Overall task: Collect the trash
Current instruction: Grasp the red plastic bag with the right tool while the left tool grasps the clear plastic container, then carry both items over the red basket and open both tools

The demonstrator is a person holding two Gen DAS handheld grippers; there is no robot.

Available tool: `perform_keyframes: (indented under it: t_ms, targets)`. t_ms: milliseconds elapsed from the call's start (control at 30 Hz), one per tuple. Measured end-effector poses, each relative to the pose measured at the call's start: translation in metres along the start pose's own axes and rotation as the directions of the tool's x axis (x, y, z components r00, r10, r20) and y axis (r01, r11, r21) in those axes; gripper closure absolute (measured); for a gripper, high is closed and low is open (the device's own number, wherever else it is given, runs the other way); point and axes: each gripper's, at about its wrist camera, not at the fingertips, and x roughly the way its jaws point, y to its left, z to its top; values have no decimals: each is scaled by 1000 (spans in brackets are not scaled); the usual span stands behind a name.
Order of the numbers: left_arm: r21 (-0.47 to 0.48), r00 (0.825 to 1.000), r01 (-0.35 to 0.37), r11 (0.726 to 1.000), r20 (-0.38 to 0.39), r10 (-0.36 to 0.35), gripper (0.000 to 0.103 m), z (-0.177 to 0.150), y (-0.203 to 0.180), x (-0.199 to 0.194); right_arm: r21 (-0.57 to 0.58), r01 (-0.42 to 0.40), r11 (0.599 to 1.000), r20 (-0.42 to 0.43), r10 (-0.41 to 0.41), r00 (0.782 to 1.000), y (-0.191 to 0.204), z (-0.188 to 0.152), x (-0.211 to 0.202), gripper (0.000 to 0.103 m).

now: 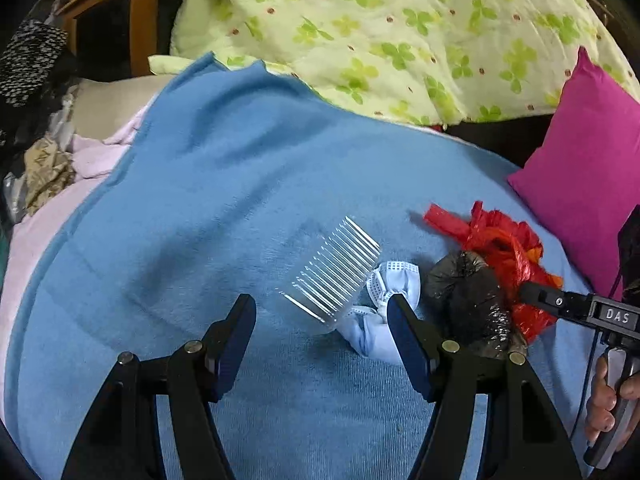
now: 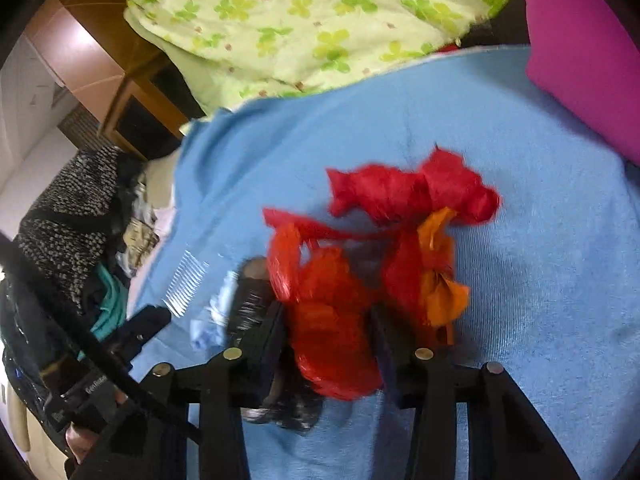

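Trash lies on a blue blanket [image 1: 224, 184]: a clear ridged plastic piece [image 1: 336, 272], a crumpled pale blue face mask [image 1: 384, 300], a black plastic bag [image 1: 468, 300] and a red plastic bag [image 2: 332, 320] with an orange scrap [image 2: 444, 296] in it. My left gripper [image 1: 320, 312] hovers open just short of the clear piece, its right finger against the mask. My right gripper [image 2: 328, 320] is shut on the bunched red bag, which fills the gap between its fingers. In the left wrist view the right gripper [image 1: 530, 292] reaches into the red bag [image 1: 504, 244] from the right.
A magenta pillow [image 1: 584, 168] lies at the blanket's right edge. A green clover-print quilt [image 1: 400, 32] is piled behind. Clothes are heaped at the left [image 1: 44, 168], with a wooden cabinet [image 1: 120, 20] beyond. A hand [image 1: 604, 404] holds the right gripper's handle.
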Motion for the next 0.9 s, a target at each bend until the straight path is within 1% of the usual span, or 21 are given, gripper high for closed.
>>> perform_keyframes:
  t_ms: [33, 67, 167, 333, 433, 533, 667, 767, 900]
  targets:
    - [0, 1000, -5, 1000, -7, 5, 34, 1, 0, 3, -7, -1, 1000, 4, 1, 1000, 0, 1, 0, 56]
    - [-1, 1000, -10, 1000, -14, 10, 34, 2, 2, 7, -11, -1, 1000, 5, 1, 1000, 0, 1, 0, 59]
    - [-15, 1000, -4, 1000, -21, 3, 34, 5, 6, 14, -16, -3, 1000, 10, 3, 1000, 2, 0, -1, 63]
    - [-20, 999, 34, 999, -23, -34, 34, 7, 5, 19, -4, -10, 1000, 29, 10, 1000, 3, -3, -14, 64]
    - [-13, 998, 50, 999, -45, -51, 50, 6, 4, 23, 3, -25, 1000, 45, 24, 999, 4, -5, -25, 64]
    - [-8, 998, 48, 999, -49, -48, 51, 4, 2, 23, 2, -36, 999, 57, 36, 998, 5, -7, -35, 64]
    - [-43, 996, 68, 997, -57, -70, 51, 2, 5, 17, -2, -47, 999, 73, 47, 996, 10, -12, -50, 64]
    - [-40, 998, 48, 998, -47, -50, 52, 1, 5, 5, 3, -63, 998, 76, 62, 995, 12, -13, -59, 64]
    - [-38, 1000, 10, 999, -15, -11, 52, 2, 3, -22, -10, -82, 997, 94, 82, 992, 19, -16, -74, 64]
